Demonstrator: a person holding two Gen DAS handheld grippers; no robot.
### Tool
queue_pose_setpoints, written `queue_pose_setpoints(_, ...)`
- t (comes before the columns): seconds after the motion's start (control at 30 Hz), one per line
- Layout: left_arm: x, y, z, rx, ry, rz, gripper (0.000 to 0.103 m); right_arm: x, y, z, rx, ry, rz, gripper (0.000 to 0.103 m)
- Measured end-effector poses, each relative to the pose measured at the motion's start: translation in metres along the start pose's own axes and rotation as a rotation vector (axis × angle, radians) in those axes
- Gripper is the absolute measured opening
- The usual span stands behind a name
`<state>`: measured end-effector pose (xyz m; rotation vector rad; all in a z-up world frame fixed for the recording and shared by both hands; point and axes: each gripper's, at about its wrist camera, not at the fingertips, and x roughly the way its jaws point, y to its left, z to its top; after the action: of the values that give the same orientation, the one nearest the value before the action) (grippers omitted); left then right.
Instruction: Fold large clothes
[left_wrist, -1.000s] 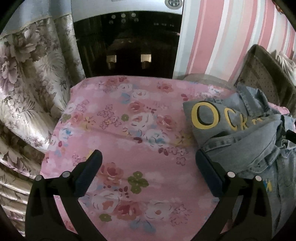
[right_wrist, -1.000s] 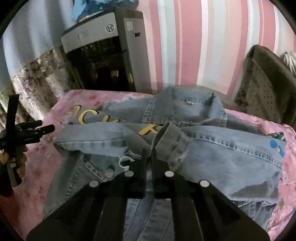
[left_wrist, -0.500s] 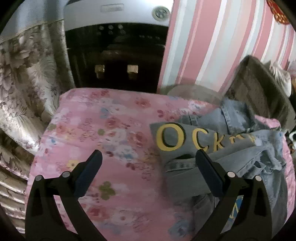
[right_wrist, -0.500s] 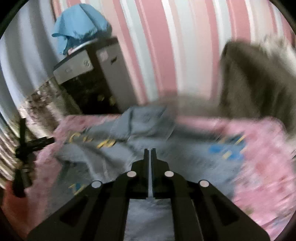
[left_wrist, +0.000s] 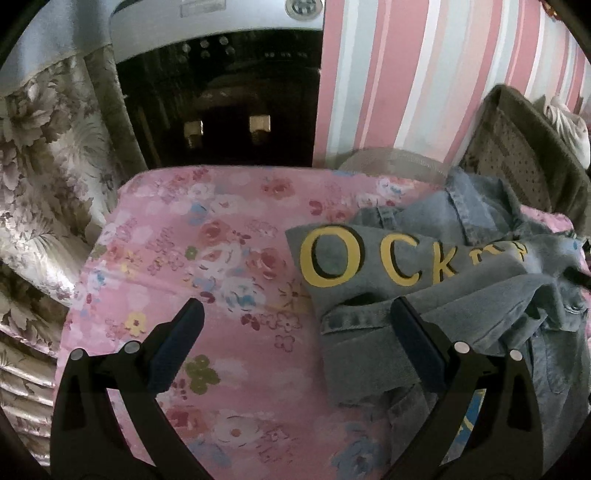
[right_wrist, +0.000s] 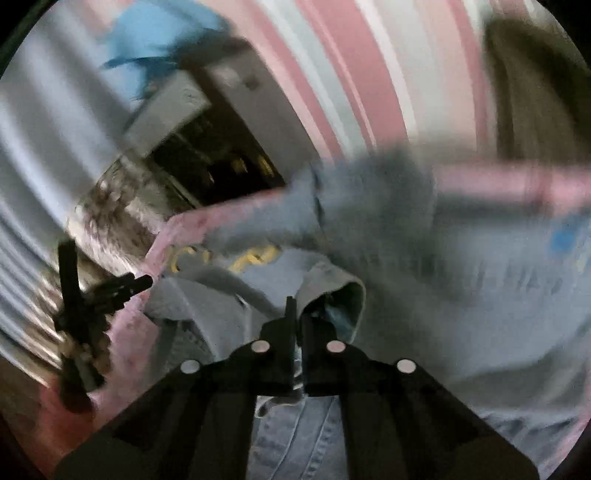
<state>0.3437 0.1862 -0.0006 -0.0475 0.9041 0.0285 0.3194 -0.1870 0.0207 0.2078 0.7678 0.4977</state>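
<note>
L claw wide, empty | R claw pinching denim jacket cuff, prob (blurry)

Pink-striped wall, floral curtain, dark silver-topped appliance, pink floral bedspread.

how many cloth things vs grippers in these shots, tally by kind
Garments: 1, denim jacket
Covers: 1, pink floral sheet
Curtains: 1, floral curtain
Grippers: 2, left gripper, right gripper
Total: 5
</note>
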Motion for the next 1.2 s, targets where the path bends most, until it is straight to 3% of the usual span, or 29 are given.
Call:
queue_pose_setpoints(0.07,-0.005,0.003,0.002,-0.012,-0.014,0.001,0.100,-0.042,0.028,0.019,-0.186,-0.148,-0.131,0.001)
queue_pose_setpoints(0.13,-0.011,0.007,0.005,-0.028,-0.029,0.001,0.100,-0.071,0.040,0.030,-0.297,-0.233,-0.230,0.001)
queue_pose_setpoints(0.2,-0.016,0.008,0.006,-0.042,-0.041,-0.010,0.100,-0.090,0.039,0.038,-0.354,-0.257,-0.307,0.001)
queue_pose_setpoints(0.33,-0.015,0.000,0.006,-0.041,-0.043,-0.030,0.100,-0.096,-0.009,0.035,-0.303,-0.176,-0.340,0.002)
queue_pose_setpoints(0.53,0.000,-0.030,0.008,0.009,-0.016,-0.039,0.100,-0.035,-0.108,0.004,-0.133,0.055,-0.416,0.004)
queue_pose_setpoints(0.57,0.001,-0.035,0.009,0.018,-0.014,-0.043,0.100,-0.030,-0.119,0.000,-0.112,0.074,-0.425,0.011)
queue_pose_setpoints(0.63,-0.001,-0.047,0.012,0.042,-0.019,-0.053,0.100,-0.039,-0.133,-0.003,-0.054,0.032,-0.436,0.015)
queue_pose_setpoints(0.67,-0.004,-0.051,0.013,0.055,-0.025,-0.057,0.100,-0.048,-0.140,-0.002,-0.003,-0.004,-0.400,0.020)
queue_pose_setpoints(0.7,-0.007,-0.057,0.014,0.069,-0.033,-0.058,0.100,-0.054,-0.142,-0.002,0.028,-0.025,-0.379,0.026)
queue_pose_setpoints(0.8,-0.014,-0.076,0.020,0.109,-0.053,-0.061,0.100,-0.070,-0.139,0.000,0.050,-0.067,-0.323,0.027)
queue_pose_setpoints(0.93,-0.013,-0.104,0.028,0.130,-0.058,-0.073,0.099,-0.055,-0.117,0.001,-0.002,-0.027,-0.255,0.027)
queue_pose_setpoints(1.0,-0.003,-0.117,0.031,0.143,-0.029,-0.063,0.097,-0.035,-0.111,0.000,-0.044,0.021,-0.277,0.027)
queue_pose_setpoints(1.13,0.039,-0.135,0.031,0.197,0.078,0.051,0.088,0.001,-0.124,0.002,-0.059,0.104,-0.345,0.020)
queue_pose_setpoints(1.2,0.055,-0.126,0.028,0.168,0.122,0.029,0.088,0.010,-0.139,0.005,-0.028,0.119,-0.346,0.015)
